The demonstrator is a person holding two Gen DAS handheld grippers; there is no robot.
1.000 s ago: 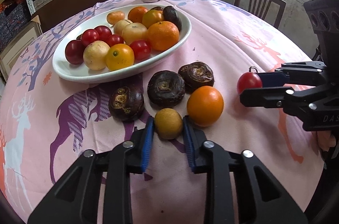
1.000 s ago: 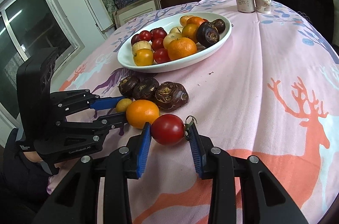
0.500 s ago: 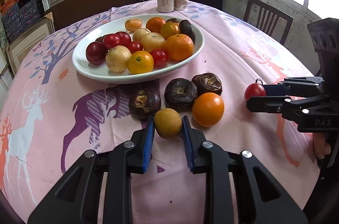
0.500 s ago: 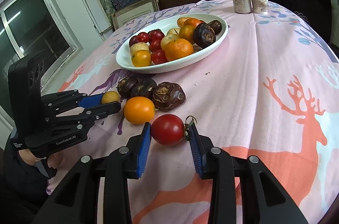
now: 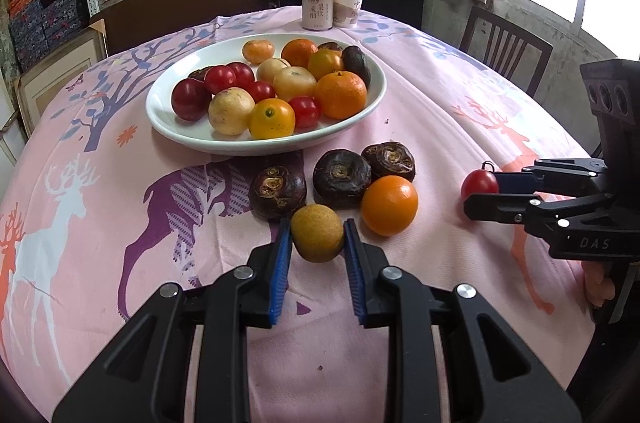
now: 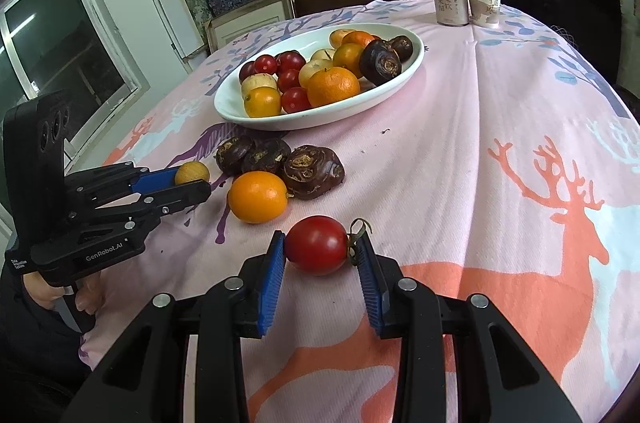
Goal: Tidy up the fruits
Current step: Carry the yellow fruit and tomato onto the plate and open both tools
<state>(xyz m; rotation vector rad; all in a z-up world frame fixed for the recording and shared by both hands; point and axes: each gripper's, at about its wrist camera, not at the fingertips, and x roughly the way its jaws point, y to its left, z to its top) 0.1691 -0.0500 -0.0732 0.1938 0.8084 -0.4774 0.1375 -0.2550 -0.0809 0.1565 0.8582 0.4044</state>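
The left tongs [image 5: 317,241], marked "GenRobot.AI", pinch a small yellow fruit [image 5: 317,238] beside the orange [image 5: 389,205]. The right tongs [image 6: 319,249], marked "DAS", pinch a red tomato [image 6: 317,243] on open counter [image 6: 500,111] near its edge.

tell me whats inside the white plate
The white plate holds a pile of fruit: red tomatoes, oranges, pale yellow round fruits and dark brown ones. Whatever lies beneath the pile is covered.
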